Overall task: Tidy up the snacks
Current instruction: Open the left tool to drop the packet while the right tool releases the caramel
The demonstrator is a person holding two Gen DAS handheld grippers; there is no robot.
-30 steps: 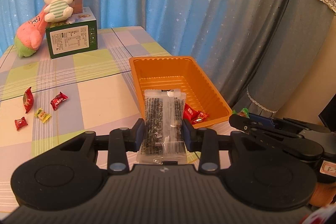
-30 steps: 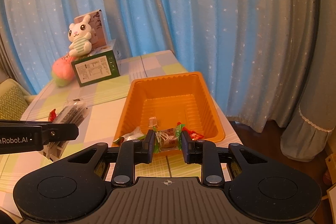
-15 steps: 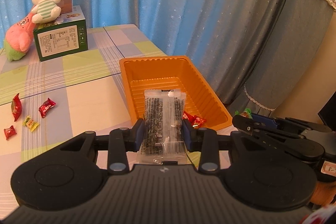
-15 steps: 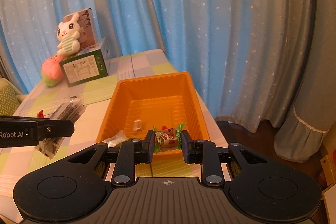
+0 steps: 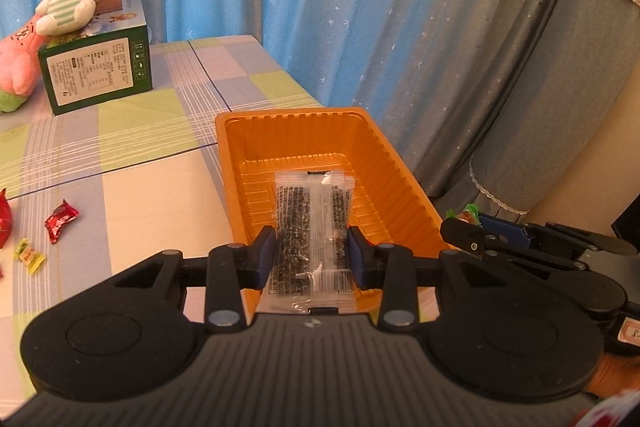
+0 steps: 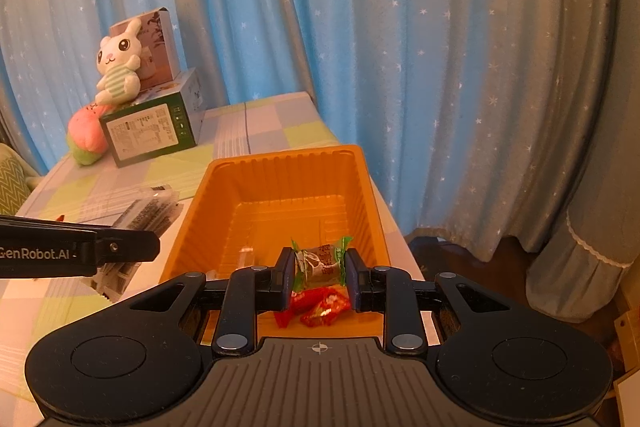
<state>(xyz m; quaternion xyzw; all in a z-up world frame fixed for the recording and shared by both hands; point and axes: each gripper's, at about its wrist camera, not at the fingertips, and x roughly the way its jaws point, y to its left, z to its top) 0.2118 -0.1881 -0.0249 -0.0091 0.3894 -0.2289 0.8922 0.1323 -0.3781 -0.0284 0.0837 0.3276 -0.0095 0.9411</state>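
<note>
My left gripper [image 5: 312, 253] is shut on a clear packet of dark seaweed snack [image 5: 310, 227] and holds it over the near end of the orange tray [image 5: 304, 117]. My right gripper [image 6: 319, 269] is shut on a green-and-brown wrapped candy [image 6: 320, 261], held above the tray's [image 6: 280, 157] near end. Red wrapped candies [image 6: 320, 307] lie in the tray under it. The seaweed packet also shows in the right wrist view [image 6: 148, 211], left of the tray. The right gripper shows in the left wrist view [image 5: 468, 227] beside the tray's right rim.
Loose red and yellow candies [image 5: 60, 221] lie on the checked tablecloth [image 5: 120, 131] left of the tray. A green box [image 5: 96, 73] with a plush rabbit [image 5: 68, 7] stands at the far left. Curtains hang behind the table, whose right edge runs beside the tray.
Both grippers have moved toward the tray with their snacks. The seaweed packet now hangs over the tray's near end, and the candy sits above the red candies.
</note>
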